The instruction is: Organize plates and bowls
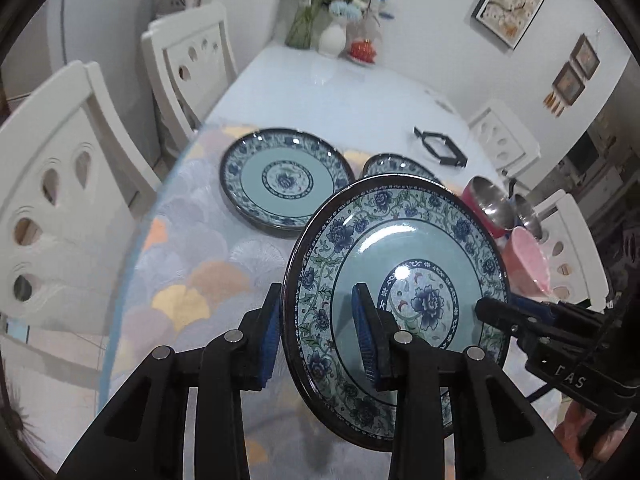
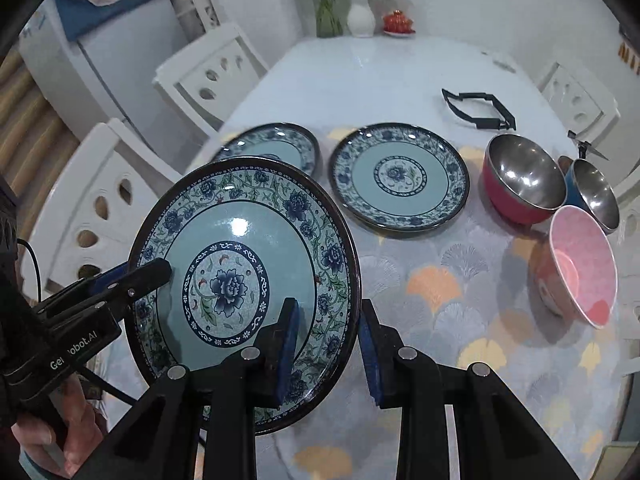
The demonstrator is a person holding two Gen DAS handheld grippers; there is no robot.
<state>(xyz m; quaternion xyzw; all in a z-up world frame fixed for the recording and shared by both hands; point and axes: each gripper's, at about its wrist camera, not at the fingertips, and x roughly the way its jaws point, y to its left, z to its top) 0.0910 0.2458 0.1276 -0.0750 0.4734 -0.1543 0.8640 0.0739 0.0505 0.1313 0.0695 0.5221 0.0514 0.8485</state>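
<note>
Two grippers, one plate: we saw both clamped on the same lifted plate [image 1: 400,300], each on an opposite rim.
Left wrist view, tool: our left gripper [image 1: 320,340] had its blue pads pressed on the plate's left rim, one pad behind, one on the face.
Left wrist view, plate: it hung tilted above the patterned tablecloth [image 1: 192,264], clear of it; the right gripper [image 1: 496,312] bit the far rim.
Left wrist view, target: a flat plate [image 1: 284,184] lay ahead and to the left, nearer our left hand, we judged.
Left wrist view, writing: only "DAS" was readable on the other gripper.
Right wrist view, tool: our right gripper was closed on the right rim.
Right wrist view, surroundings: a second flat plate [image 2: 400,178] lay straight ahead; three bowls [image 2: 524,178] stood to the right.
Right wrist view, writing: "Gen…obot.AI", partly hidden.
</note>
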